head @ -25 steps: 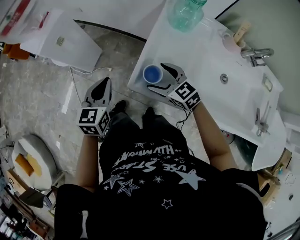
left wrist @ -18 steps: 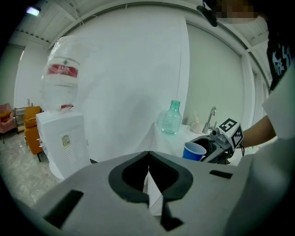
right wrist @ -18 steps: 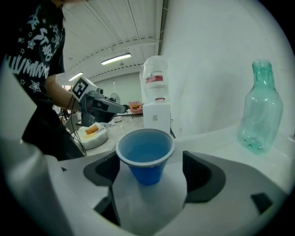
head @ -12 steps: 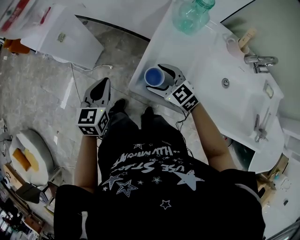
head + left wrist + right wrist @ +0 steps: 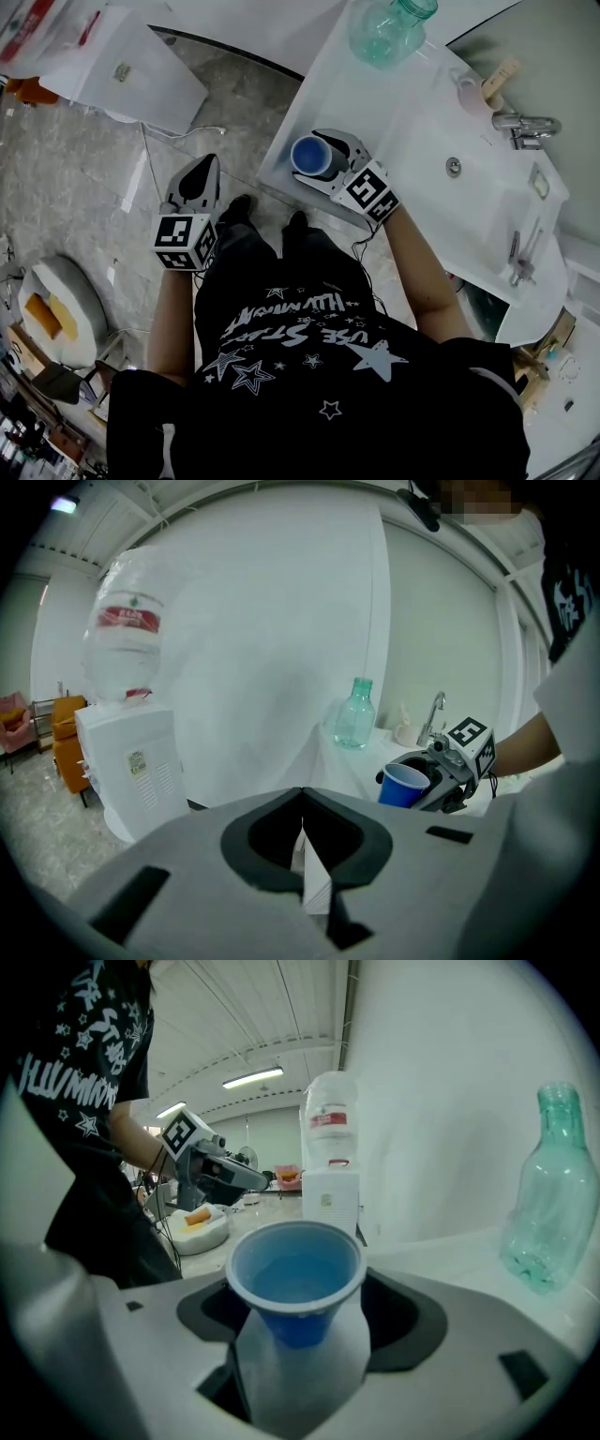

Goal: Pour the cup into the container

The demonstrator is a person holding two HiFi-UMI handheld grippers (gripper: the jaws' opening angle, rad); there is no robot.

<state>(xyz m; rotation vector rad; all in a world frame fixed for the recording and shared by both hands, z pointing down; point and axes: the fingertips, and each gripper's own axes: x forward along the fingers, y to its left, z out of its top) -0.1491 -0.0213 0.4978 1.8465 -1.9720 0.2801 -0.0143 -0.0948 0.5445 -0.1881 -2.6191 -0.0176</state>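
Counter (image 5: pixel 412 122): white, with a sunk basin toward its right end and a tap on the far edge.

Bottle (image 5: pixel 386 33): green glass, upright at the far corner on the counter's left side. I take this for the container. The neck looks narrow, so the pour needs care.

Left gripper (image 5: pixel 206 169): off the counter, over the floor, well apart from everything. Jaws together, nothing between them.

Right gripper (image 5: pixel 323 157): at the near left corner of the counter. Jaws have just been closing, and the cup (image 5: pixel 296 1283) stands between them. A sliver of white counter shows on either side of the cup's lower body, so I judge the pads are not yet pressing.

Cup: blue plastic, upright, seemingly resting on the counter just inside its near corner. There seems to be liquid partway up inside; I can't be sure of the level.

Step in hand: take hold of the cup. How to do it well:
- Close evenly on both sides, so the cup isn't nudged toward the near edge.
- Stop at firm contact. The wall looks thin, and squeezing could buckle it and slop the contents.
- Keep the rim level through the lift.
- Carry it along the left edge to the bottle.
- Tilt only once the lip is over the bottle's mouth.
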